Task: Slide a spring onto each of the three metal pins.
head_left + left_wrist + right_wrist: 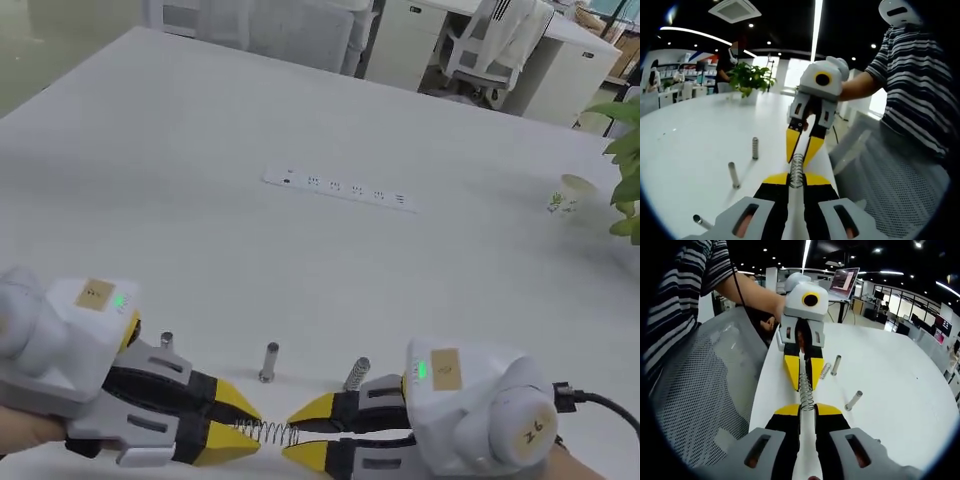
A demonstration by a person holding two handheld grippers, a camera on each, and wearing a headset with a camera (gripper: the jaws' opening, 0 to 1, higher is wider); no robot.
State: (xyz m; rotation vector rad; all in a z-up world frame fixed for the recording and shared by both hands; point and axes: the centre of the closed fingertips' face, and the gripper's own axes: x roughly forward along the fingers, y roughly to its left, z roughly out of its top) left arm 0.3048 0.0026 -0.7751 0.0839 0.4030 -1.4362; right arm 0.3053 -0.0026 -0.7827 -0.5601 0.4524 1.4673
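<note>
A thin steel spring (266, 432) stretches level between my two grippers, just above the white table's near edge. My left gripper (240, 425) is shut on its left end and my right gripper (295, 435) on its right end, yellow tips facing each other. Behind them stand three short metal pins: a bare one (166, 342) on the left, a bare one (269, 362) in the middle, and one wearing a spring (356, 374) on the right, close to my right gripper. In the left gripper view the spring (796, 170) runs from my left gripper (796, 179) toward the right one.
A white power strip (338, 188) lies mid-table. A small cup-like object (568, 192) and a leafy plant (628, 170) sit at the far right. The table (200, 200) is broad, with office chairs beyond its far edge. A person in a striped shirt (685, 290) holds the grippers.
</note>
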